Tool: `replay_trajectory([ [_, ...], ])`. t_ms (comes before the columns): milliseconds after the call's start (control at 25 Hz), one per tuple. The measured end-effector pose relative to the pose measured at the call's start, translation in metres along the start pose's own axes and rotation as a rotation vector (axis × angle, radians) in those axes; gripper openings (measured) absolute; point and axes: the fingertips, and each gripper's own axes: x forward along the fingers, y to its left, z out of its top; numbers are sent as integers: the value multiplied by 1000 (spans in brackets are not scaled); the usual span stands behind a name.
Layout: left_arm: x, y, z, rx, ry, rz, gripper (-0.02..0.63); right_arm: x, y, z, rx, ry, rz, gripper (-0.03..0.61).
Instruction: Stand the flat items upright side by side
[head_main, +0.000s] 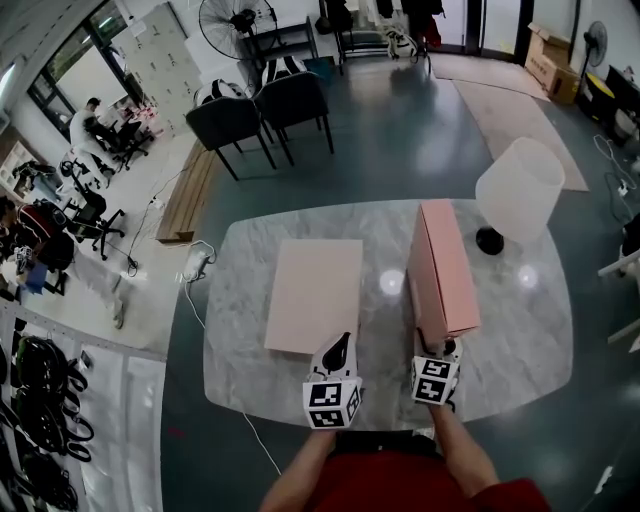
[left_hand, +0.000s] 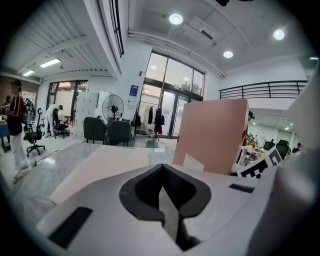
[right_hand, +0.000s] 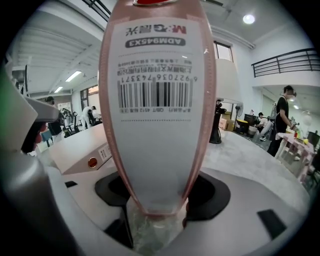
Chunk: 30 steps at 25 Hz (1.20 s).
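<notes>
Site: we work at a pale marble tabletop (head_main: 520, 330); two dark chairs (head_main: 262, 110) stand on the floor beyond its far edge.
Upright pink box (head_main: 443, 270): stands on its long edge on the right half of the tabletop, running away from us.
Flat pink box (head_main: 313, 297): lies on its broad face to the left of the upright one, apart from it, with bare marble between them.
Right tongs (head_main: 447, 348): closed on the near end of the upright pink box. The box fills the gap between the jaws, and its barcode label (right_hand: 156, 95) reads upside down in the right gripper view.
Left tongs (head_main: 338, 352): jaws together, nothing between them. The tip is over the near edge of the flat pink box; we cannot tell whether it touches.
Lamp (head_main: 520, 188): white shade on a dark base, at the far right of the tabletop beyond the upright pink box.
</notes>
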Motion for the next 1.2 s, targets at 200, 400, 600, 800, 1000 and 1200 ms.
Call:
replay_trajectory([
  [200, -2, 5, 3, 3, -8, -1, 3, 1, -1, 0, 15, 5, 24, 310],
  [400, -5, 10, 5, 6, -10, -6, 3, -4, 0, -3, 37, 12, 42, 322],
  [600, -7, 16, 5, 4, -16, -15, 3, -12, 3, -8, 59, 13, 33, 322],
  [800, -10, 26, 3, -6, -17, -22, 3, -24, 8, -18, 85, 24, 17, 322],
  [1000, -14, 36, 1, -14, -16, -38, 3, -37, 18, -29, 111, 38, 5, 322],
  [1200, -20, 48, 2, -16, -20, -53, 3, -50, 40, -36, 127, 52, 13, 322],
])
